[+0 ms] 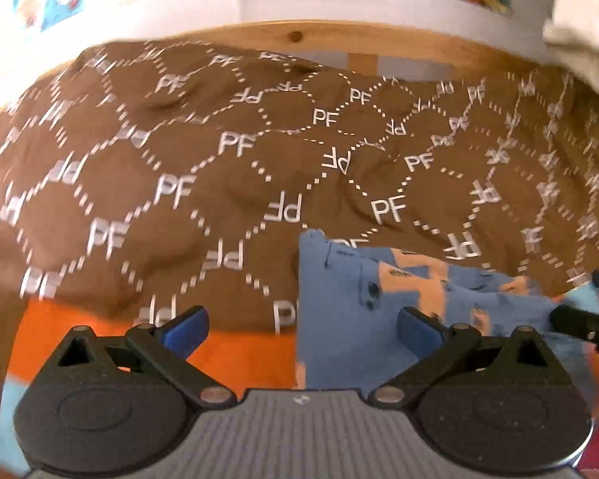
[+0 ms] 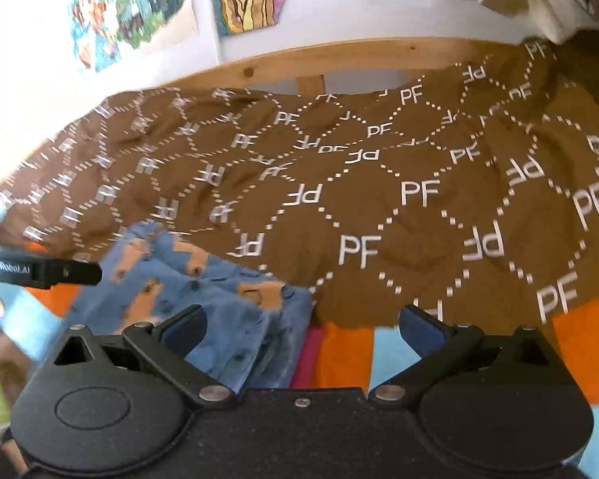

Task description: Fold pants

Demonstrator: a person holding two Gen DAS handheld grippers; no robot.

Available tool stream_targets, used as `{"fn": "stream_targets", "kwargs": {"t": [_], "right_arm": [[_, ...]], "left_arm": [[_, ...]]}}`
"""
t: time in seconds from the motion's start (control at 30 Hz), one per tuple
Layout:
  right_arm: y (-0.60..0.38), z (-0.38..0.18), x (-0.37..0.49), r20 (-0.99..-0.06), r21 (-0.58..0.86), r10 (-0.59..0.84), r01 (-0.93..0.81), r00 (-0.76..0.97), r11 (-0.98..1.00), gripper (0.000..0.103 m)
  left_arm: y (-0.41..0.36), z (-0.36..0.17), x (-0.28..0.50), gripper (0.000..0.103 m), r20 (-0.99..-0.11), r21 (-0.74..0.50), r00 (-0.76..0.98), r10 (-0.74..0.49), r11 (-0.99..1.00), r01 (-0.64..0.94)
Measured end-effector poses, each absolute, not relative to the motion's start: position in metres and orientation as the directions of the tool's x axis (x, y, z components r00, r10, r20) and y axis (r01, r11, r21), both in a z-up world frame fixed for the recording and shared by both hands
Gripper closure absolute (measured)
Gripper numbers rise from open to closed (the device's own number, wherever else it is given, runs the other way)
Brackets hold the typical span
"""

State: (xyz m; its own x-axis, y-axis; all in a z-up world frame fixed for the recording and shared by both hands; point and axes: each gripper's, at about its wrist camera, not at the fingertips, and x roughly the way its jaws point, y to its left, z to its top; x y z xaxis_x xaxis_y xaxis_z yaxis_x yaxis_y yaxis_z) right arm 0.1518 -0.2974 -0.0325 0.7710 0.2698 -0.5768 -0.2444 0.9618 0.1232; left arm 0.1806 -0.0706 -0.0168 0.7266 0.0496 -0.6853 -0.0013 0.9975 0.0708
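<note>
Right wrist: folded pants [image 2: 203, 311] long axis diagonal, upper-left to lower-right.

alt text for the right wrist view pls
Blue pants with orange patches lie folded on a brown blanket printed with white letters. The open right gripper hovers at their right edge, holding nothing; the left gripper pokes in from the left.

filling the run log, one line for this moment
pants: bunched on blanket | left gripper: open, empty | right gripper: open, empty
</note>
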Motion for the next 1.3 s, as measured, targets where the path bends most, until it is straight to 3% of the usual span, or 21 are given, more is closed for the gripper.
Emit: {"fn": "stream_targets", "kwargs": {"t": [0.1,0.23,0.37,0.57,0.7,0.87,1.07,1.3], "right_arm": [[-0.295,-0.046,0.159,-0.608,0.060,0.196,-0.201,0.769,0.978,0.001],[-0.301,-0.055,0.160,-0.611,0.029,0.158,-0.178,0.775,0.984,0.001],[-0.297,-0.051,0.155,-0.606,-0.015,0.142,-0.189,0.783,0.982,0.001],[-0.293,-0.022,0.128,-0.578,0.052,0.255,-0.277,0.775,0.960,0.001],[-0.290,-0.021,0.118,-0.652,0.138,0.356,-0.357,0.670,0.924,0.001],[-0.278,-0.039,0.119,-0.755,0.059,0.315,-0.418,0.575,0.906,0.001],[-0.285,-0.044,0.121,-0.760,0.089,0.335,-0.421,0.557,0.903,0.001],[-0.288,-0.041,0.120,-0.757,0.112,0.352,-0.422,0.551,0.900,0.001]], "left_arm": [[-0.069,-0.038,0.203,0.000,-0.716,0.138,0.687,0.125,0.990,-0.036],[-0.053,-0.050,0.215,0.000,-0.745,0.055,0.659,0.098,0.995,-0.086],[-0.056,-0.044,0.209,0.000,-0.743,0.075,0.659,0.114,0.993,-0.087],[-0.058,-0.016,0.168,0.000,-0.718,0.029,0.694,0.051,0.999,-0.044],[-0.060,-0.016,0.134,0.000,-0.719,0.001,0.695,-0.015,1.000,0.022],[-0.068,-0.043,0.114,0.000,-0.768,0.079,0.640,0.024,0.995,0.057],[-0.059,-0.051,0.103,0.000,-0.754,0.005,0.657,0.002,1.000,0.002],[-0.056,-0.049,0.104,0.000,-0.760,-0.001,0.649,-0.010,1.000,0.015]]}}
